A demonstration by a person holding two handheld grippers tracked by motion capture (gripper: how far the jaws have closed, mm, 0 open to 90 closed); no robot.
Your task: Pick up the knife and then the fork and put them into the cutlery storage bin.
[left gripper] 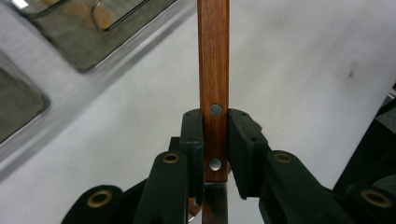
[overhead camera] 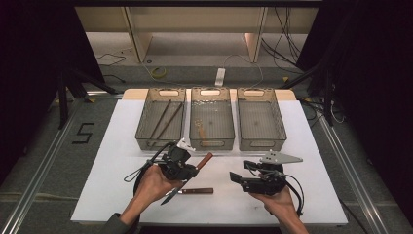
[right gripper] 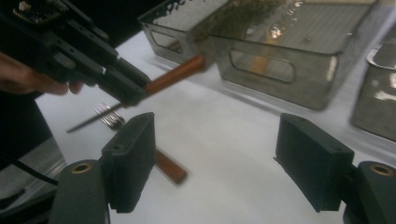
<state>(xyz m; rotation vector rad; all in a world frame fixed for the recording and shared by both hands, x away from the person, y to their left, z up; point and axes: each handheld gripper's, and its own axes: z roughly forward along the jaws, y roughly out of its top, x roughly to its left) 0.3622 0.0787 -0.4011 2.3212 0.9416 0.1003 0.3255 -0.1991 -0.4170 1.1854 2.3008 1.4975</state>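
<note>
My left gripper (overhead camera: 187, 170) (left gripper: 215, 122) is shut on a knife by its riveted wooden handle (left gripper: 213, 56). It holds the knife off the table, the handle (overhead camera: 205, 160) pointing up and right towards the baskets and the thin blade (overhead camera: 170, 197) slanting down to the lower left. In the right gripper view the held knife (right gripper: 175, 74) crosses the upper left. A wooden-handled fork (overhead camera: 197, 191) (right gripper: 112, 119) lies flat on the white table just below it. My right gripper (overhead camera: 234, 178) (right gripper: 217, 156) hovers to the right, open, nothing between its jaws.
Three clear mesh baskets stand in a row at the back. The left one (overhead camera: 142, 131) holds long dark sticks, the middle one (overhead camera: 212, 144) holds a small wooden-handled item, and the right one (overhead camera: 280, 131) looks bare. The white table (overhead camera: 316, 185) ends near my hands.
</note>
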